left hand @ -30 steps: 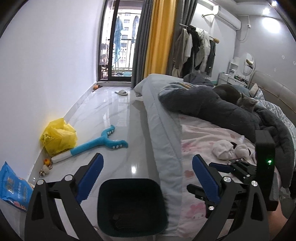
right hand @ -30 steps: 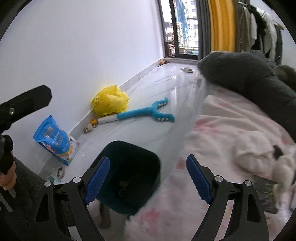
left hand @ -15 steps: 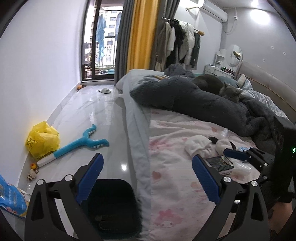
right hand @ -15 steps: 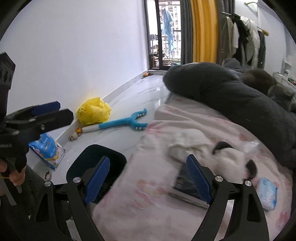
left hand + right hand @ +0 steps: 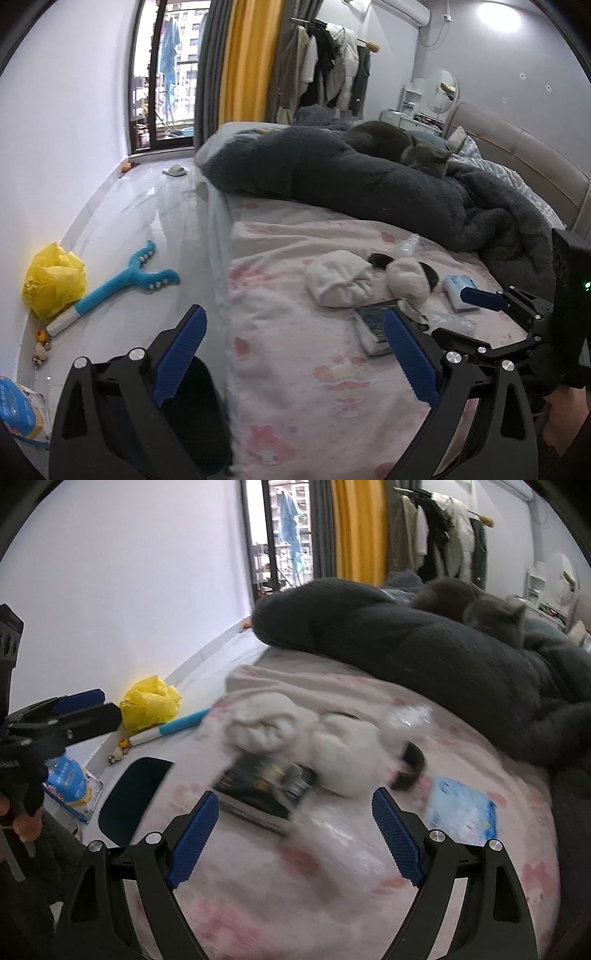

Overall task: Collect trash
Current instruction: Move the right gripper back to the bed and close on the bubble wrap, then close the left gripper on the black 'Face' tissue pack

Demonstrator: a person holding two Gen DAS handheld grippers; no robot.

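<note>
On the bed (image 5: 295, 369), at about 1 o'clock from the left hand-held gripper (image 5: 295, 350), lies a small heap of trash. A dark wrapper (image 5: 264, 786) lies flat on the pink sheet. White socks (image 5: 340, 282) touch its far edge. A clear plastic bit (image 5: 408, 714) sits behind them at 12 o'clock, and a blue tissue pack (image 5: 460, 812) lies at 2 o'clock in the right wrist view.

Both grippers are wide open and hold nothing. The right hand-held gripper (image 5: 295, 834) points at the wrapper, which sits just past its blue fingers (image 5: 192, 842). That view is blurry, so I cannot tell how near it is.

The bin (image 5: 129, 801) stands on the floor, close beside the bed, at 9 o'clock from the right gripper.

I think the step now is to reach for the wrapper. To do it well, come down slow and low. Slide one finger under the near edge, since the wrapper is flat and thin. Pinch only the wrapper, not the sheet or the socks. A gray cat (image 5: 424, 157) rests far back on the dark blanket (image 5: 351, 184), so keep moves calm.
</note>
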